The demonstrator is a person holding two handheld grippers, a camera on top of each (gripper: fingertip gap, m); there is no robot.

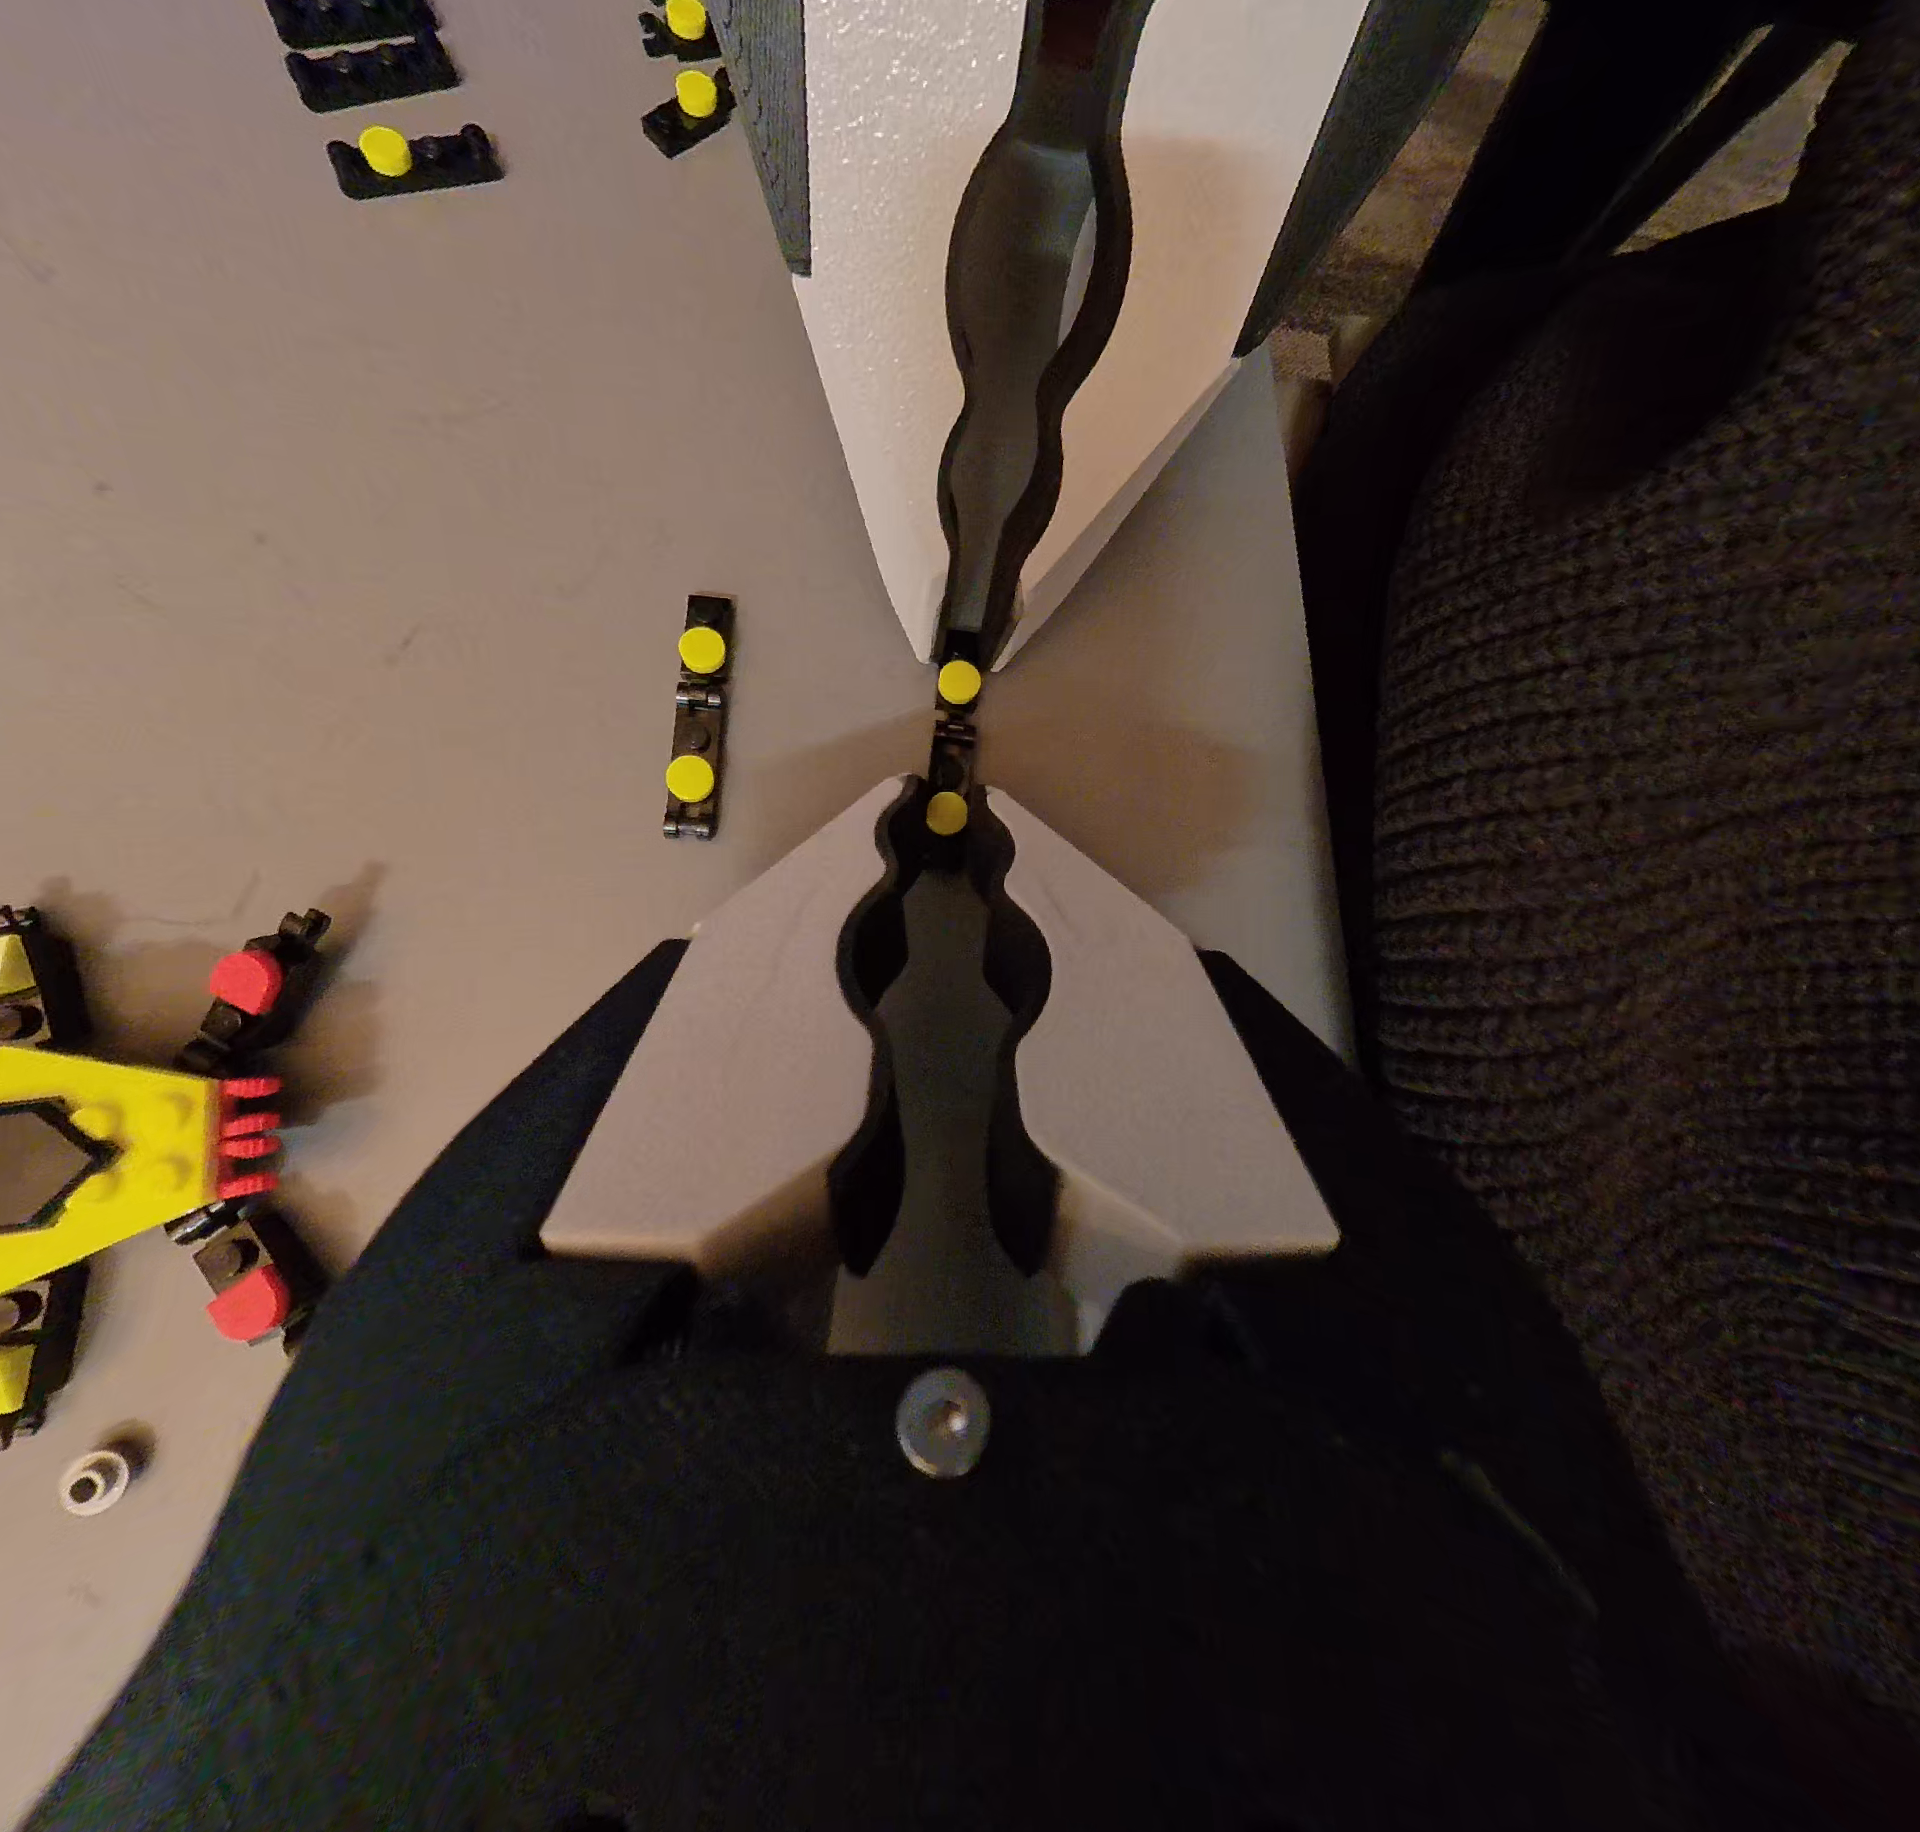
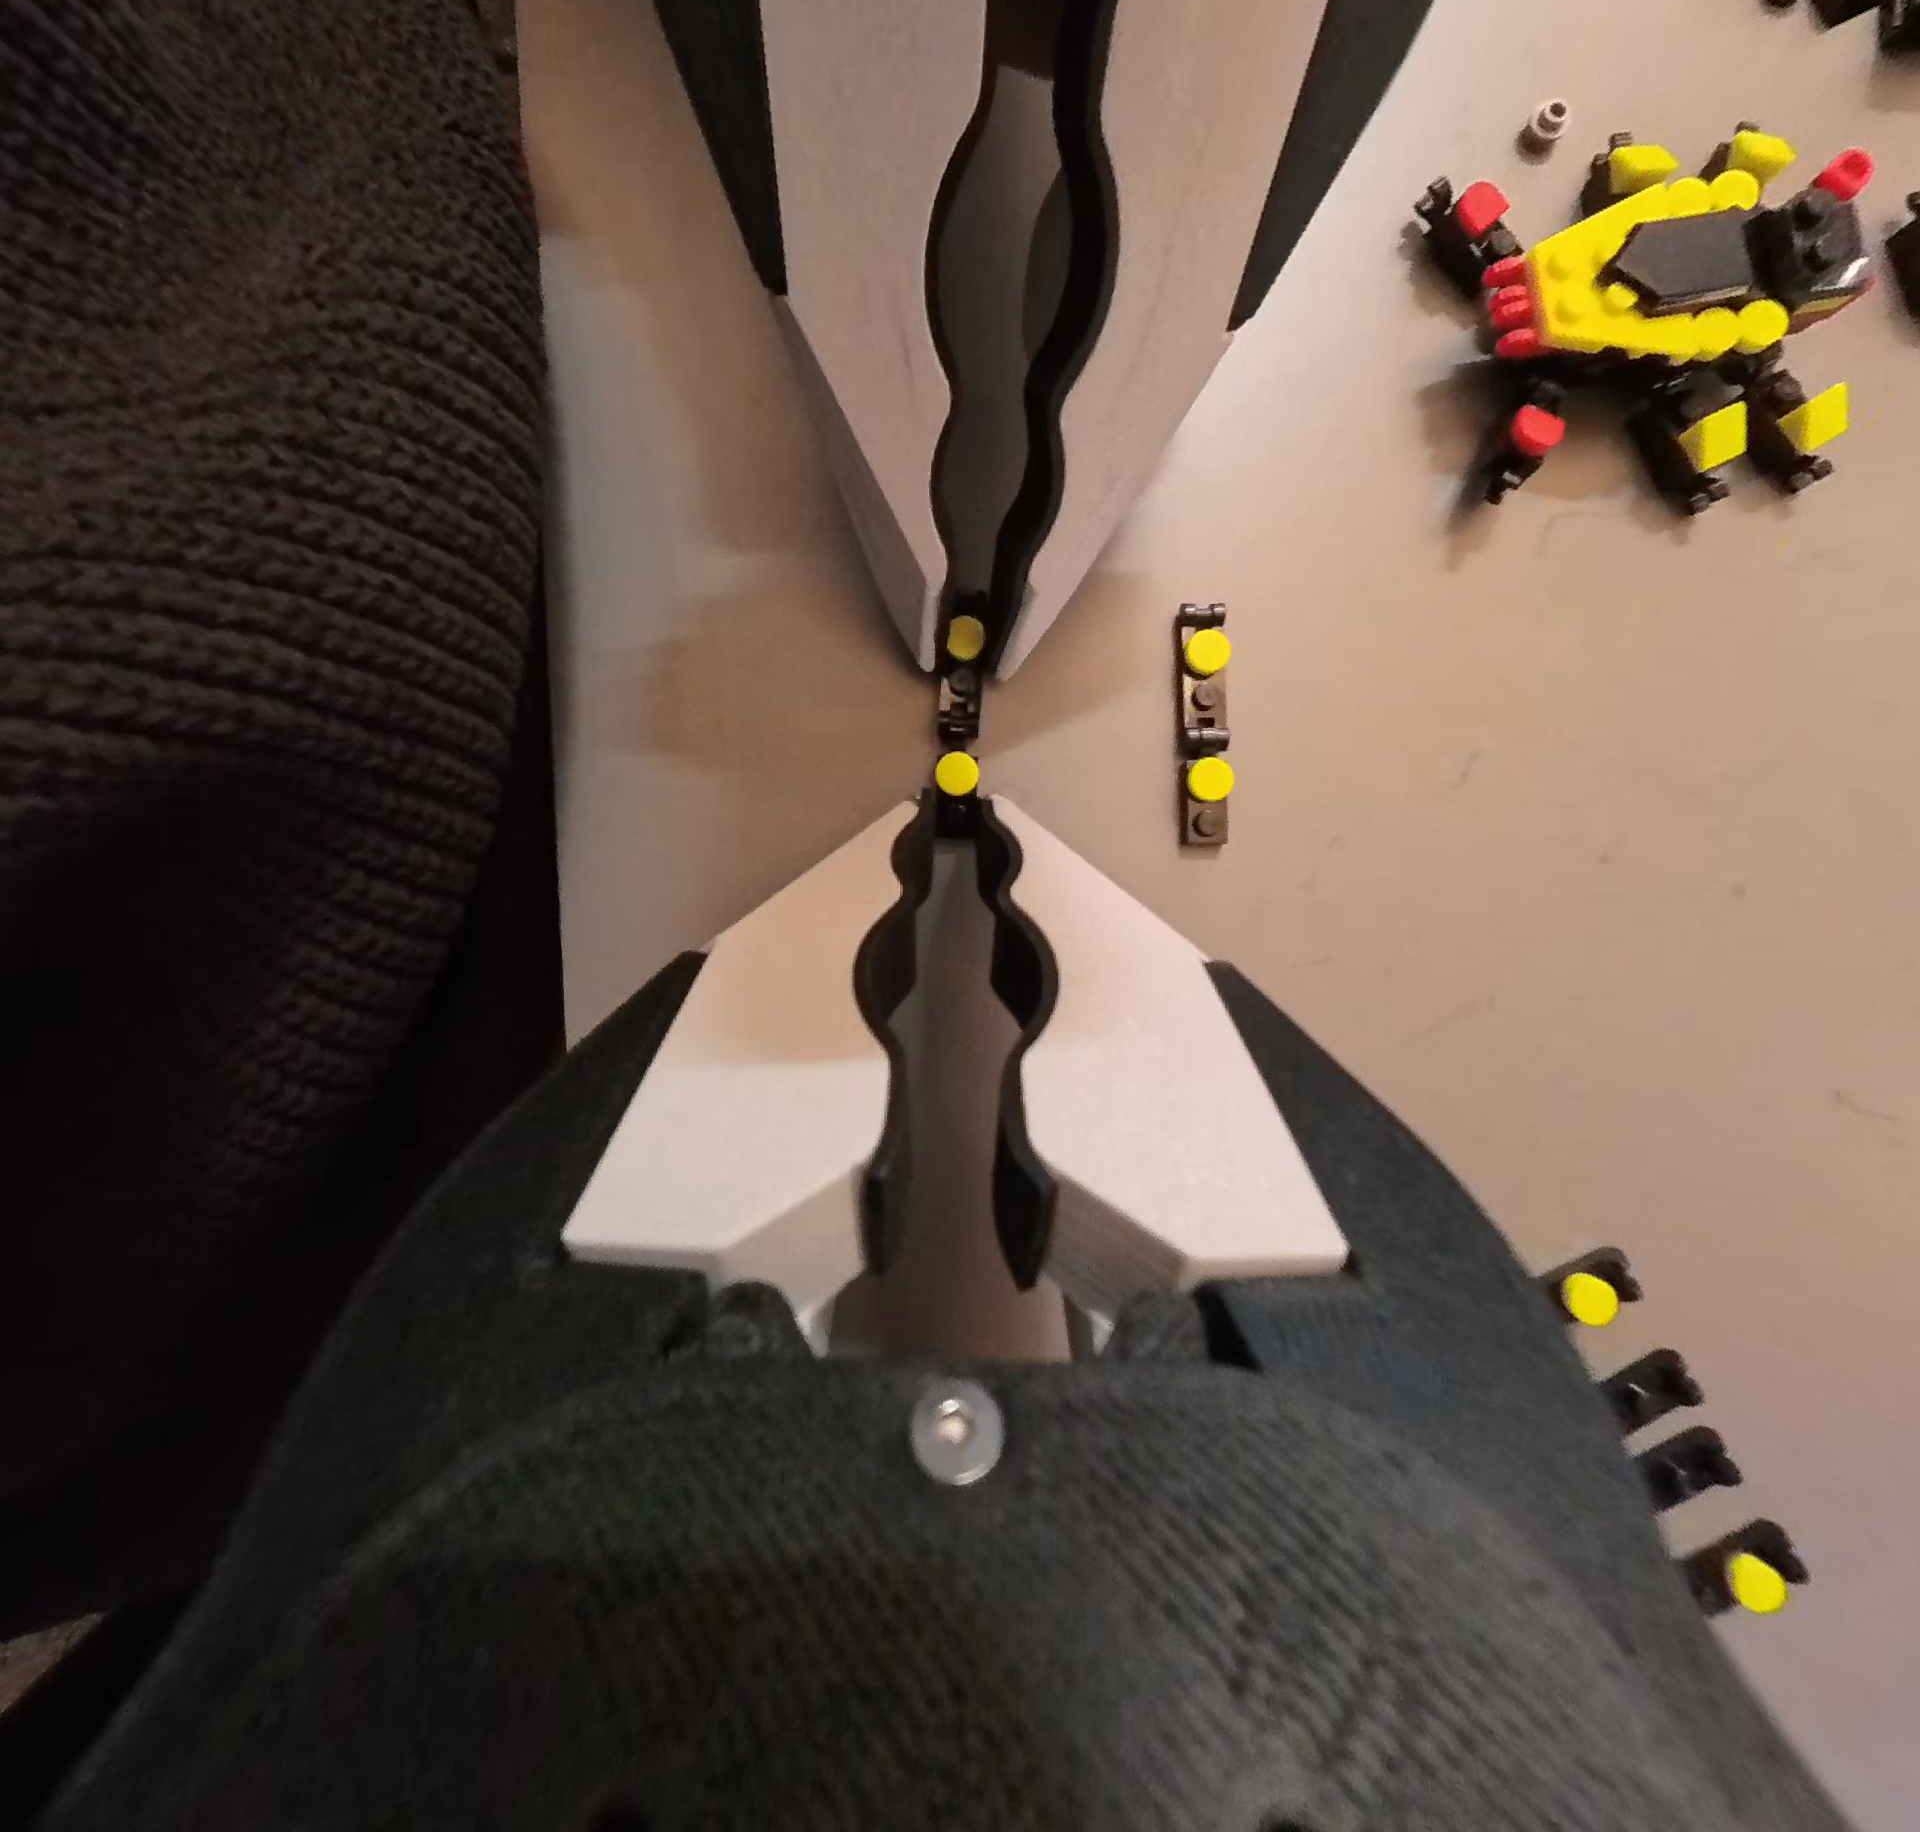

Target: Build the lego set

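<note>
Two small black hinge plates, each with a yellow round stud, meet end to end at their hinge (image 1: 954, 733) just above the grey table (image 1: 416, 483). My left gripper (image 1: 945, 826) is shut on the near plate with its stud (image 1: 945, 812). My right gripper (image 1: 961, 644) comes in from the opposite side and is shut on the other plate (image 1: 958, 682). In the right wrist view my right gripper (image 2: 956, 816) holds its plate (image 2: 956, 772) and the left gripper (image 2: 964, 655) faces it. A finished hinge pair (image 1: 698, 717) lies flat beside them and also shows in the right wrist view (image 2: 1203, 722).
A yellow, black and red lego creature (image 2: 1662, 296) stands on the table; its end shows in the left wrist view (image 1: 104, 1148). Loose black plates, some with yellow studs (image 1: 414, 156) (image 2: 1590, 1294), lie in rows. A small grey round piece (image 1: 96, 1479) lies nearby. A dark knitted garment (image 1: 1662, 847) borders the table edge.
</note>
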